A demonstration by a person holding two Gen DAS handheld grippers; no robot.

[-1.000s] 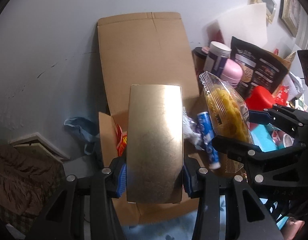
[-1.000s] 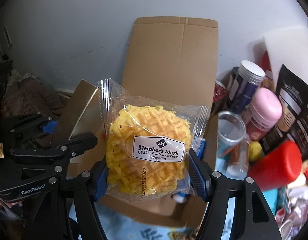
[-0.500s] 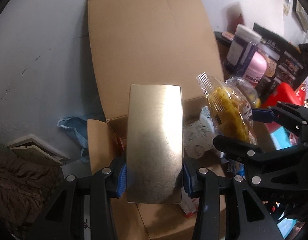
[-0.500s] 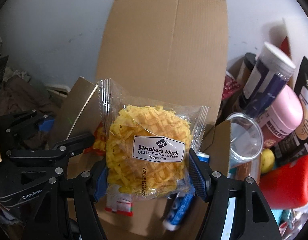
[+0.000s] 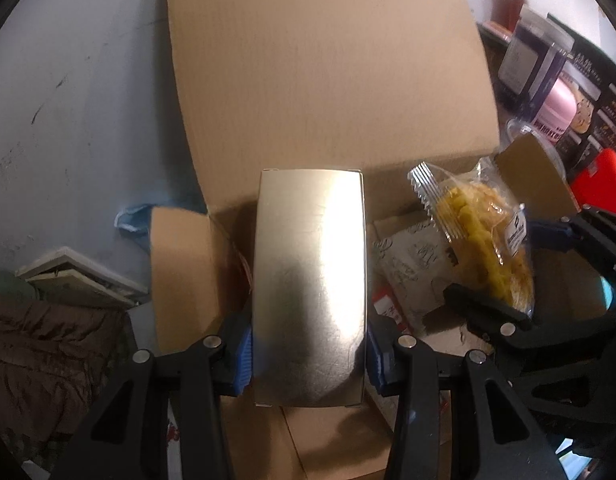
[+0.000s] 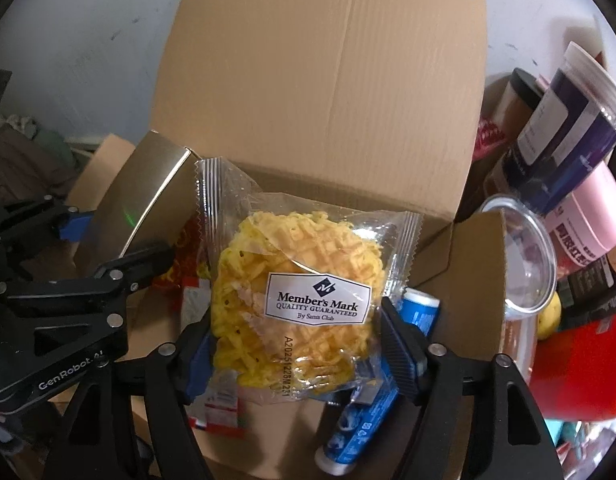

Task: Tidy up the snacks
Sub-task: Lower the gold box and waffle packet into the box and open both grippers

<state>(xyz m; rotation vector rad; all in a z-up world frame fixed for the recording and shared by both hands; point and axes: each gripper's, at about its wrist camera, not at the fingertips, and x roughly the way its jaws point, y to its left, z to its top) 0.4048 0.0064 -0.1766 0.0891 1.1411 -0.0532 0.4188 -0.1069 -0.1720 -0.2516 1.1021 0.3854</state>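
Left gripper (image 5: 308,360) clamps gold box (image 5: 309,292) over open cardboard box (image 5: 327,80). Right gripper (image 6: 300,350), jaws just opening, waffle snack pack (image 6: 300,300) between pads, above box interior.

Cardboard box (image 6: 327,92): plain brown, fine corrugation lines on raised flap. Carton (image 5: 309,292) in left claw (image 5: 308,356): metallic gold, unpatterned, bright glare streak. Waffle snack pack (image 6: 304,300): clear wrapper, yellow grid-pattern contents, white label with dark blue print. Claw pads (image 6: 399,354): blue; claw frames black. Tube (image 6: 363,412) in box: blue with white. Jar (image 6: 587,216): pink. Canister (image 6: 567,120): dark navy, white lid. Container (image 6: 575,372): red. Wall (image 5: 88,80): pale grey-blue.
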